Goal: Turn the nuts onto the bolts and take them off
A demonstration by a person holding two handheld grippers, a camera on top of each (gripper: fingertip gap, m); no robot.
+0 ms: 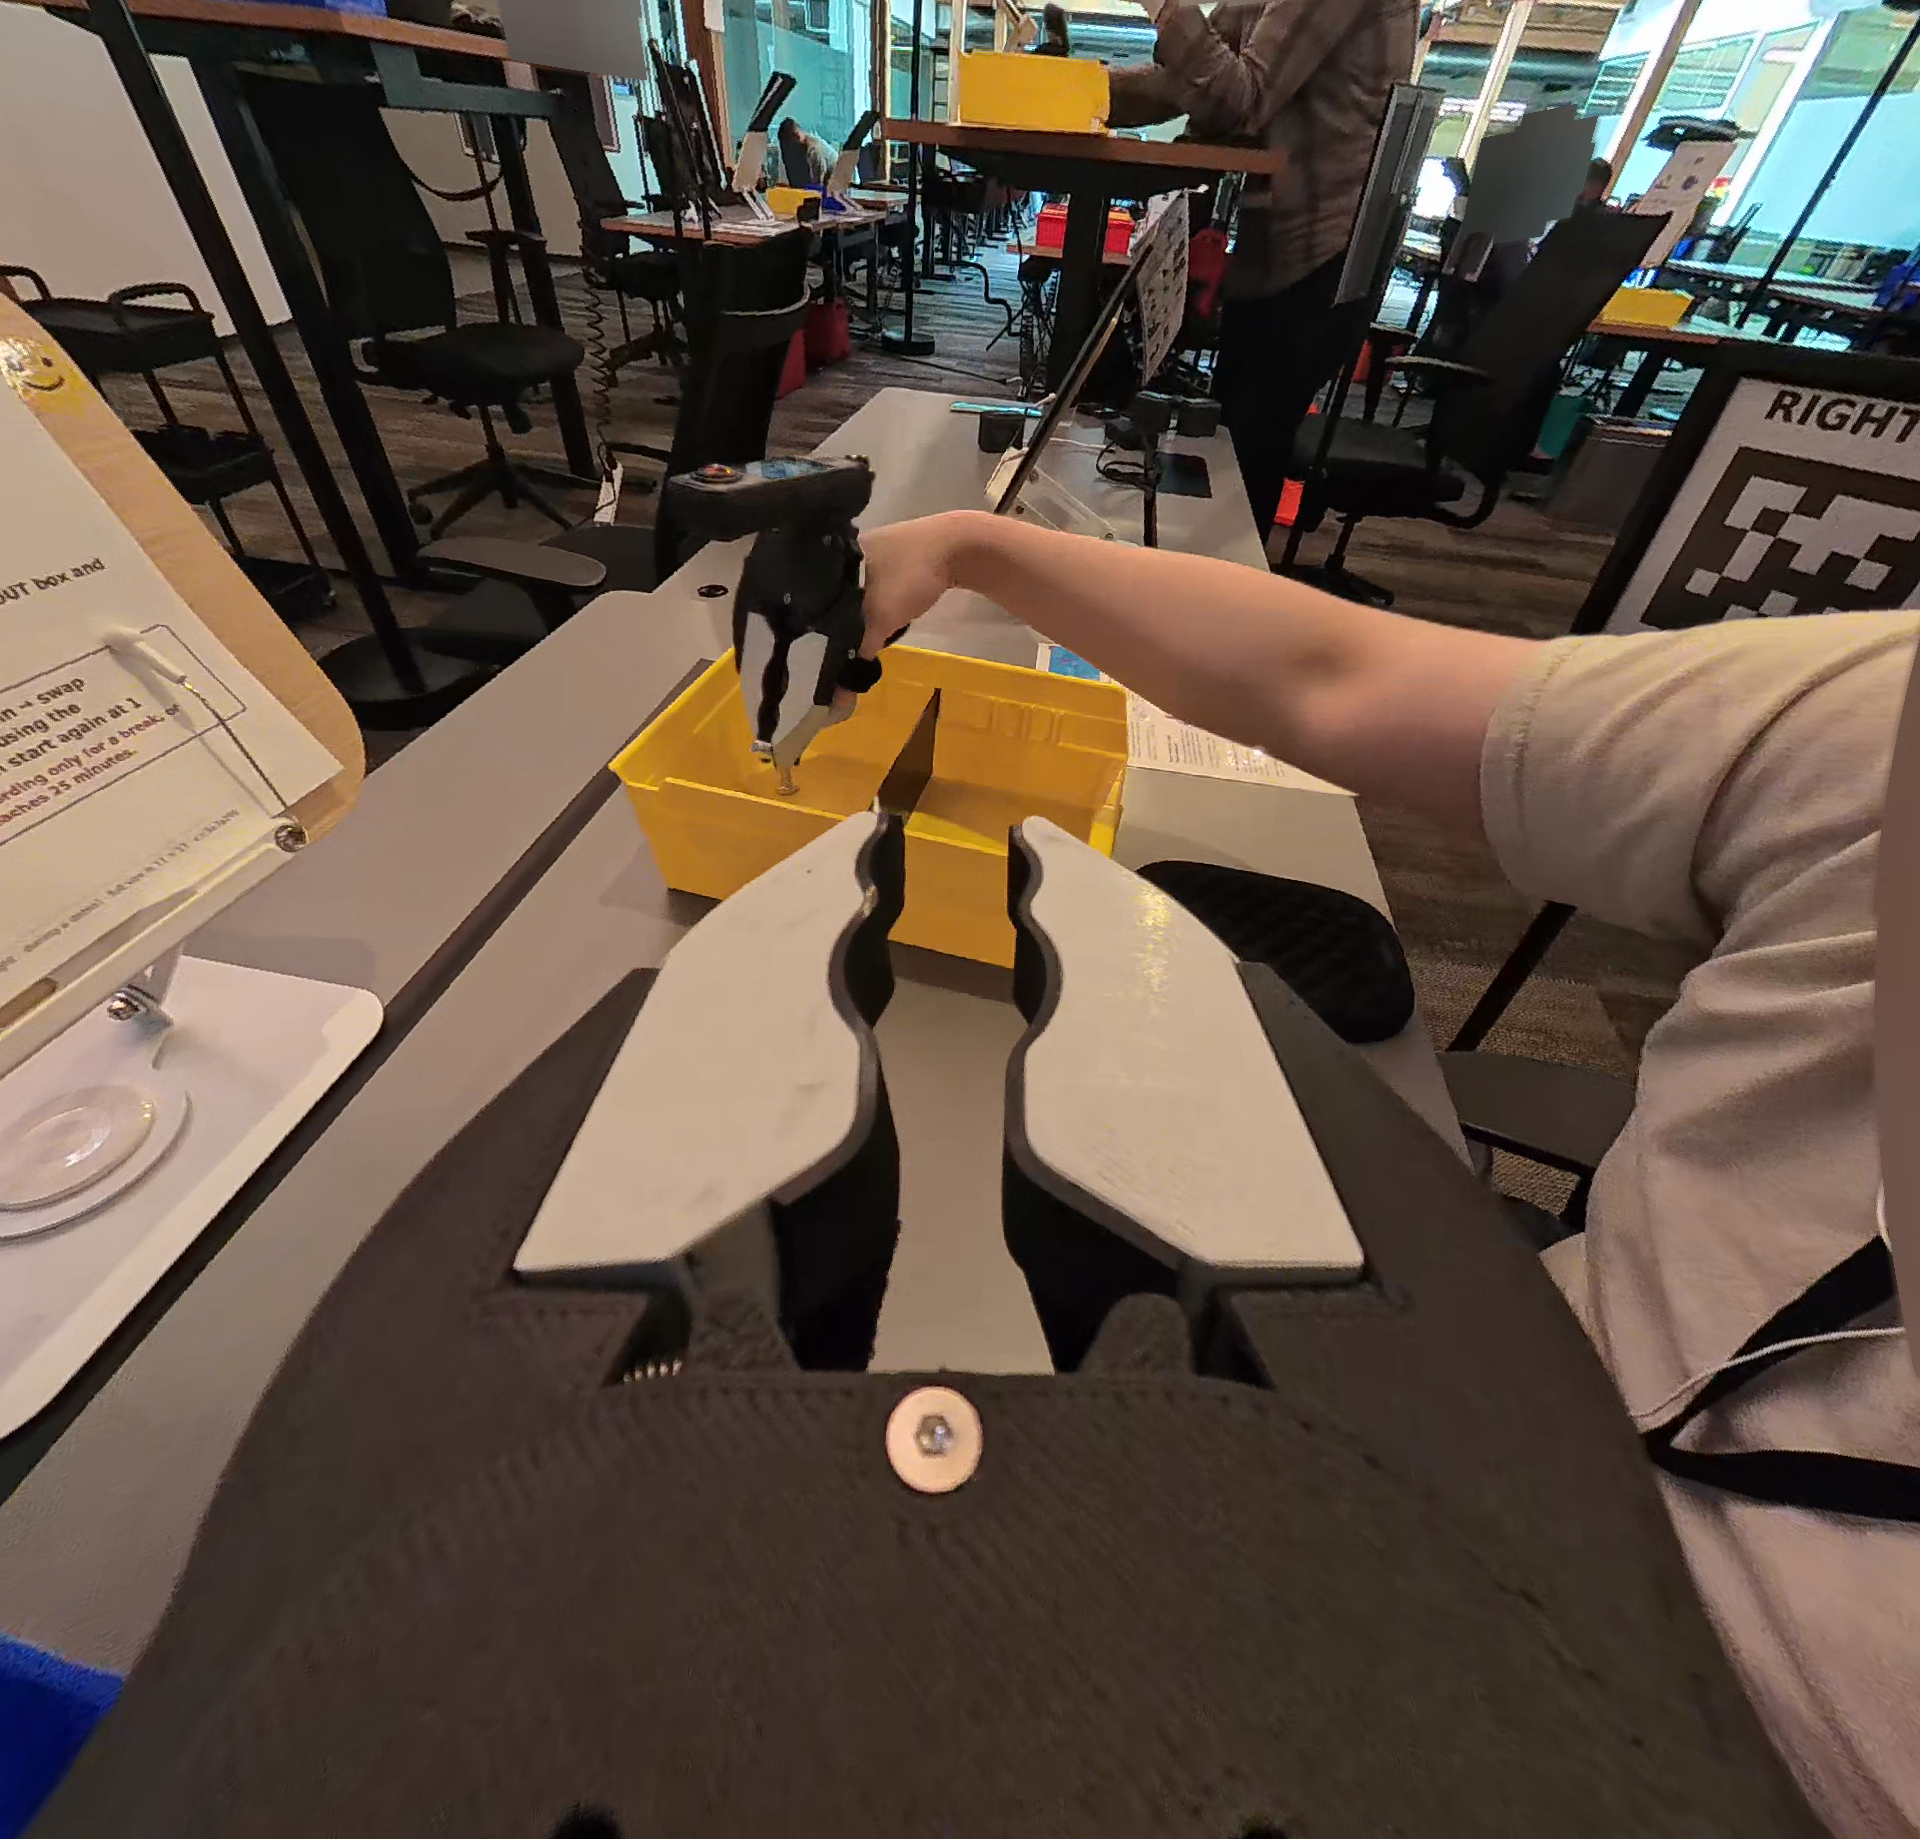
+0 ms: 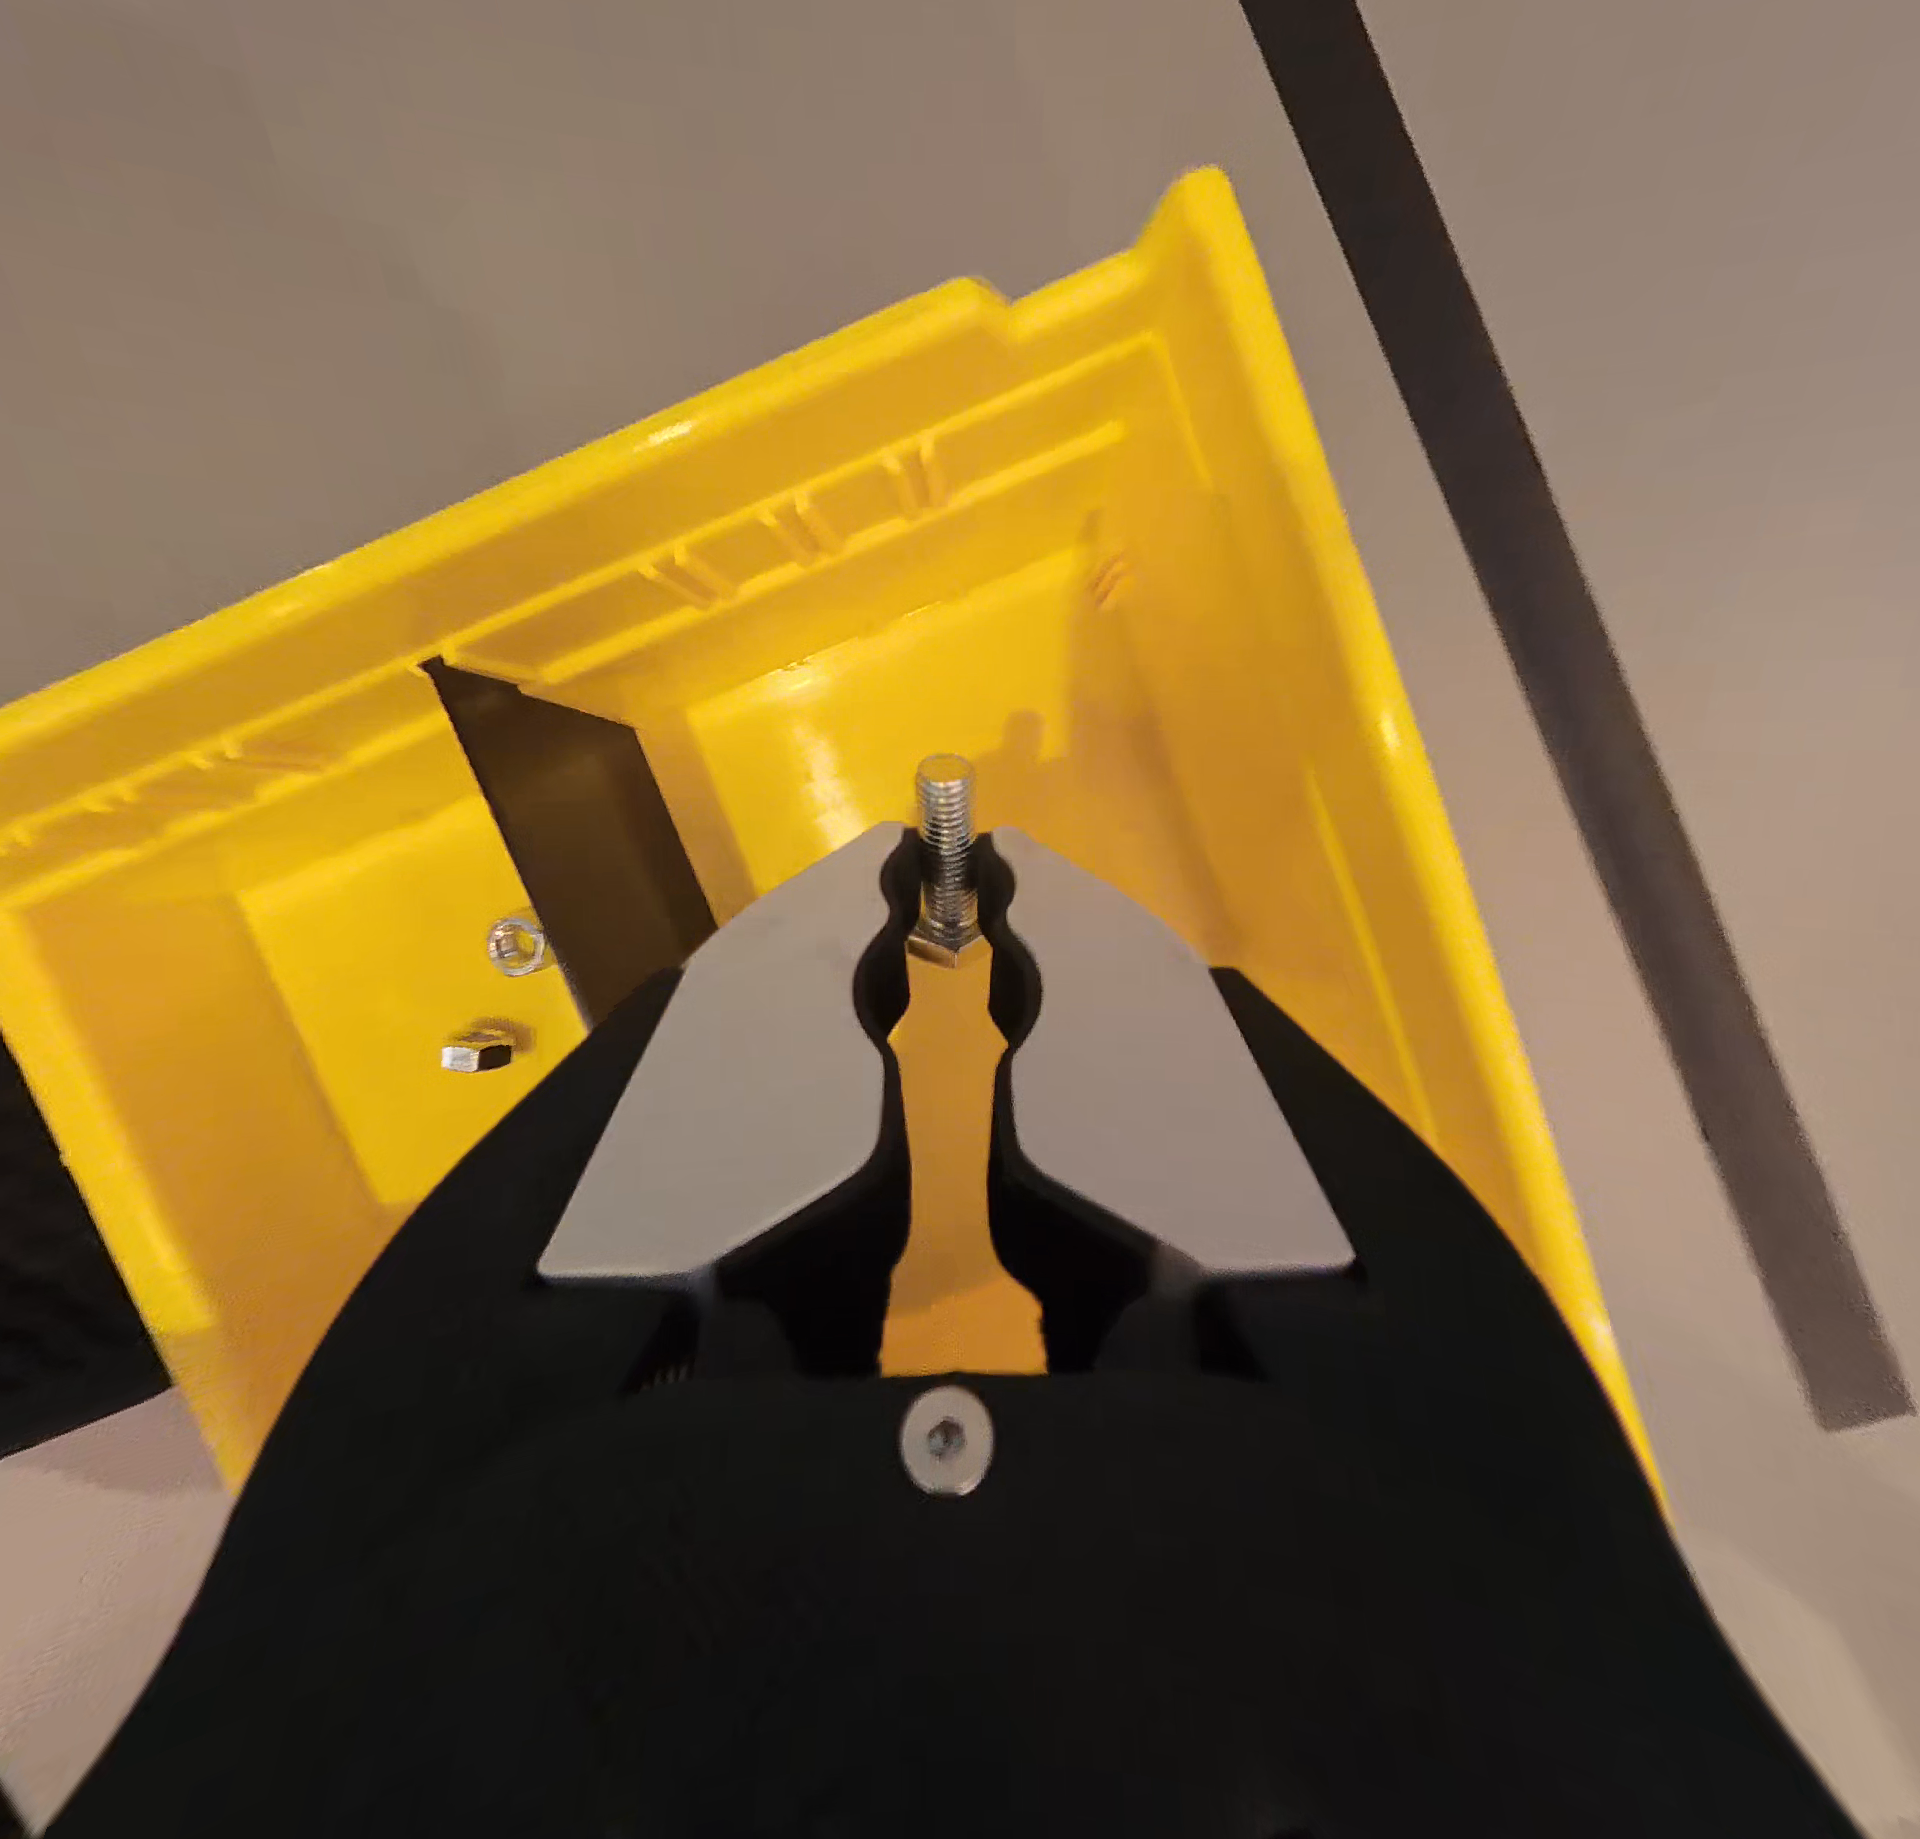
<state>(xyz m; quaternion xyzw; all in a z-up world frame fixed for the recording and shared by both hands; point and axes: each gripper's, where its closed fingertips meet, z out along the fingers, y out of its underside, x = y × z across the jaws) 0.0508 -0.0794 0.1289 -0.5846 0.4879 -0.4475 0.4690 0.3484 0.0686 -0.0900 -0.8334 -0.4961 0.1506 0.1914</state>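
Early stage: right gripper clamps a bolt by its shank, low in the yellow bin. Left gripper hangs empty, jaws narrowly apart, near the bin. Two loose nuts lie across the divider; no threading done yet.

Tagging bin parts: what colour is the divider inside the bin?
Black; the divider splits the yellow bin, clearest in the left wrist view.

A silver threaded bolt stands in the yellow bin's right-hand compartment, hex head nearest. Two small nuts lie beyond the black divider, near it.
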